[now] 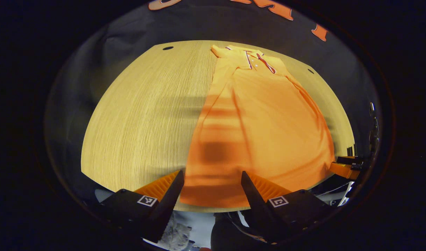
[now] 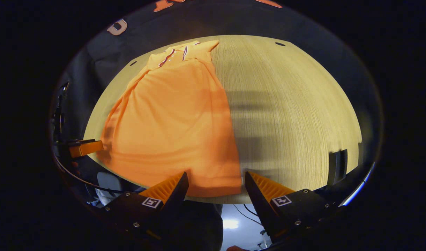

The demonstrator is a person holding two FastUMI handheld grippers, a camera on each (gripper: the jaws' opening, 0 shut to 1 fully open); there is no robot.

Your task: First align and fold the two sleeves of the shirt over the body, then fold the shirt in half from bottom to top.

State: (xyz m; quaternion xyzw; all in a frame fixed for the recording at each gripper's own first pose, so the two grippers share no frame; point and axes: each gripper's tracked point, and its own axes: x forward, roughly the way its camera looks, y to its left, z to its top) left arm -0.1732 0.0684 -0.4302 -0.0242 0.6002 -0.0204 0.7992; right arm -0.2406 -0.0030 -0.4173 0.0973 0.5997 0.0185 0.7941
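Orange shirt [image 1: 265, 129] flat on table [image 1: 146, 115], both hand-held grippers open.

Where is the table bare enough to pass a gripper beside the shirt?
Bare table runs wide along the shirt's left-gripper side, and wide again on its other side. The shirt covers the middle strip, up to the near edge.

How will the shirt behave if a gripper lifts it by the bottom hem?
The shirt is probably floppy: it lies flat with soft creases, so it should drape and sag. It looks thin, likely light. On the smooth table it may slide when pulled.
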